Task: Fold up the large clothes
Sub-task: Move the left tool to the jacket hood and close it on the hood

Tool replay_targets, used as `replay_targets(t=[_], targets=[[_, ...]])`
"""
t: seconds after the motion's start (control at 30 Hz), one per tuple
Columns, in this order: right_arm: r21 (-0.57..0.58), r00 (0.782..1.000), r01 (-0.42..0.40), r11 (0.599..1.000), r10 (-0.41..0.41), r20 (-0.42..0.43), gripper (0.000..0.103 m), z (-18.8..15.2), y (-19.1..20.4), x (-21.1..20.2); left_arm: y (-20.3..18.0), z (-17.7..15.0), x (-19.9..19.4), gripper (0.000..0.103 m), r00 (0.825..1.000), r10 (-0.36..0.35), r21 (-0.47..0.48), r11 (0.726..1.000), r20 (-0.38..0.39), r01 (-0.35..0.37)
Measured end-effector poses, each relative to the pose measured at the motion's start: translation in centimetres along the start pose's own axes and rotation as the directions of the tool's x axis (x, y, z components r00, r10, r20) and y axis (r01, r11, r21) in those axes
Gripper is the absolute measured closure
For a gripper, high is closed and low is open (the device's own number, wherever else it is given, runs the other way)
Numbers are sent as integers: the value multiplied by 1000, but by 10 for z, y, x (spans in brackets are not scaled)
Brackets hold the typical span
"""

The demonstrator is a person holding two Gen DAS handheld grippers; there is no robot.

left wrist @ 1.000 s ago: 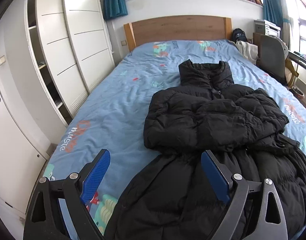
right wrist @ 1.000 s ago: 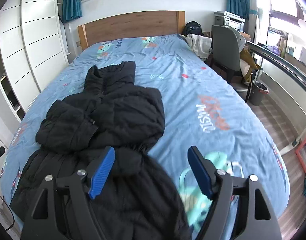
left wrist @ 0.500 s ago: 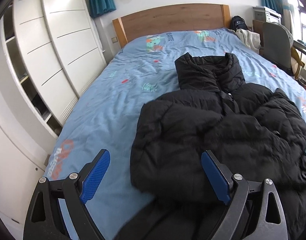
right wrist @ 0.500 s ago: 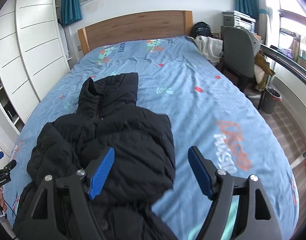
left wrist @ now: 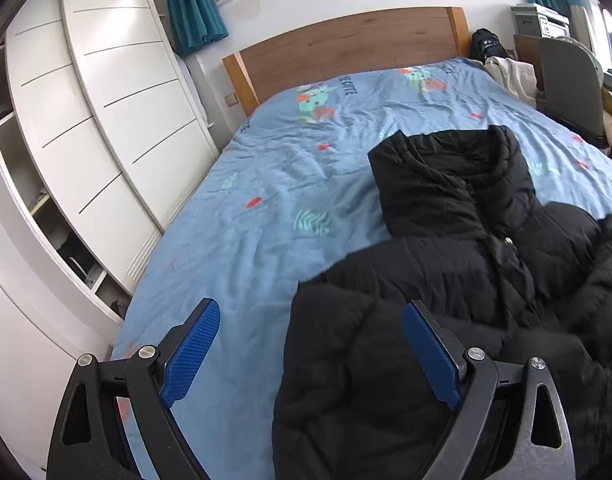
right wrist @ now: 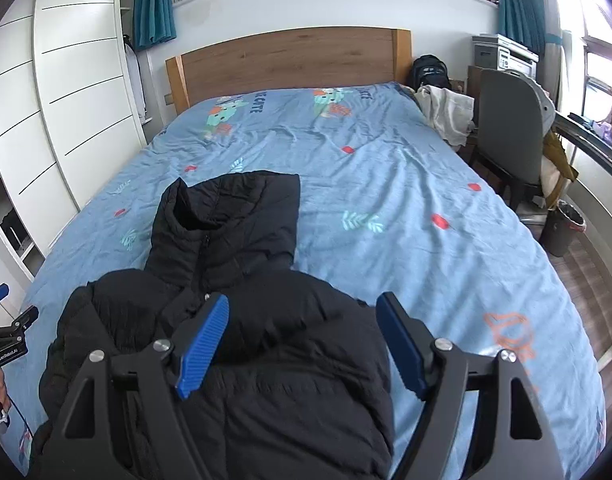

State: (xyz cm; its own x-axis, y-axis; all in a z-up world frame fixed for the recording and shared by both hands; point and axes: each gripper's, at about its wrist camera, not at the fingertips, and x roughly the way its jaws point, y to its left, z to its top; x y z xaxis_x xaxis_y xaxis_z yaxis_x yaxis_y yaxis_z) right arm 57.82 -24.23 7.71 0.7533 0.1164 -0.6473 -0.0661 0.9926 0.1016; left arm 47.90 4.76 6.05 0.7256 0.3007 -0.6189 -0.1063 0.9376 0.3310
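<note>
A black puffer jacket point(left wrist: 457, 264) lies on the blue bed point(left wrist: 266, 208), collar toward the headboard, both sleeves folded across its chest. It also shows in the right wrist view point(right wrist: 242, 320). My left gripper point(left wrist: 309, 356) is open and empty, held above the jacket's left shoulder and sleeve edge. My right gripper point(right wrist: 302, 344) is open and empty, held above the jacket's right shoulder and folded sleeve. The left gripper's tip point(right wrist: 2, 320) shows at the left edge of the right wrist view. The jacket's lower part is out of view.
White wardrobe doors point(left wrist: 118, 128) stand along the bed's left side. A wooden headboard point(right wrist: 290, 64) is at the far end. A grey chair point(right wrist: 509, 140), a white garment point(right wrist: 445, 116) and a bin point(right wrist: 565, 228) stand by the bed's right side.
Both grippers have moved forward along the jacket, from its lower half up to the shoulders. Both stayed open. The jacket has not visibly moved.
</note>
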Motion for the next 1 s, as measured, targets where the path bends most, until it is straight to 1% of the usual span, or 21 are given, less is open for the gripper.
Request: replay_targets(t=[0.17, 0.27, 0.33, 0.4, 0.53, 0.6, 0.73, 0.8, 0.87, 1.0], targets=[[3, 1000, -27, 1000, 27, 8, 27, 20, 8, 21, -4, 20, 17, 11, 1000, 9, 6, 1000, 12, -9], [24, 999, -47, 999, 46, 14, 27, 34, 9, 33, -10, 32, 27, 11, 1000, 1, 15, 1000, 14, -1], [17, 999, -49, 999, 49, 18, 27, 44, 12, 39, -13, 39, 34, 11, 1000, -8, 22, 1000, 12, 7], [4, 998, -57, 998, 57, 23, 27, 55, 15, 46, -16, 48, 43, 11, 1000, -29, 25, 999, 1, 29], [-25, 997, -77, 997, 77, 29, 27, 79, 20, 63, -21, 71, 69, 11, 994, -108, -3, 994, -23, 108], [-20, 994, -105, 994, 106, 27, 27, 93, 18, 78, -21, 85, 88, 11, 987, -155, -37, 987, -42, 154], [20, 987, -159, 987, 158, 28, 27, 108, 13, 114, -25, 112, 126, 11, 974, -220, -73, 974, -48, 216], [39, 985, -175, 984, 174, 8, 27, 110, 11, 139, -24, 122, 147, 11, 957, -278, -128, 955, -77, 268], [62, 982, -184, 981, 186, -23, 27, 110, 10, 159, -21, 129, 162, 11, 942, -322, -187, 935, -95, 301], [62, 976, -201, 978, 205, -70, 27, 109, 12, 189, -15, 143, 190, 11, 920, -373, -257, 906, -118, 335]])
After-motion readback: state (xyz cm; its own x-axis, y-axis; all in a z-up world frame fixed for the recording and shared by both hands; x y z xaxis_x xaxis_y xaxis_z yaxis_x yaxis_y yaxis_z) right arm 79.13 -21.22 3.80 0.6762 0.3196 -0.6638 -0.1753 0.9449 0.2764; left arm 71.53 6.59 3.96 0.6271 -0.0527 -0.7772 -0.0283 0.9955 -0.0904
